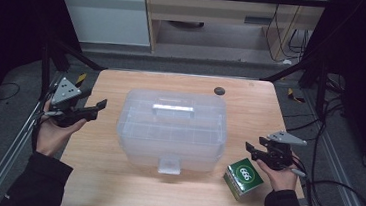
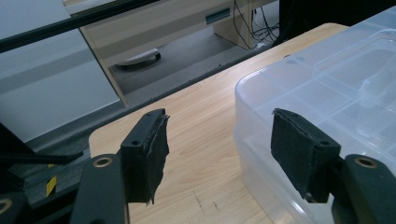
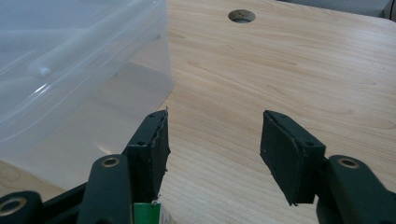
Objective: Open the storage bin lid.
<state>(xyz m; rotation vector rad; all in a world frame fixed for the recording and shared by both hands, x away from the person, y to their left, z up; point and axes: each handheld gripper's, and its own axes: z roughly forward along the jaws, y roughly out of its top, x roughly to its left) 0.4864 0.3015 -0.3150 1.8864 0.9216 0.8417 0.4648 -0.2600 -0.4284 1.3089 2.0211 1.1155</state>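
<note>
1 clear bin sits mid wooden table, grey floor beyond.

table: wood, hole near far edge
bin: clear, lidded, centre
box: green, near right corner
left gripper: left edge
right gripper: right edge

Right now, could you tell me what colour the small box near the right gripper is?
Green, with a white label; the small box shows best in the high view.

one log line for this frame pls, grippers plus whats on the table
left gripper: open, empty, left of clear lidded bin | right gripper: open, empty, above green box | bin: closed, mid-table
</note>
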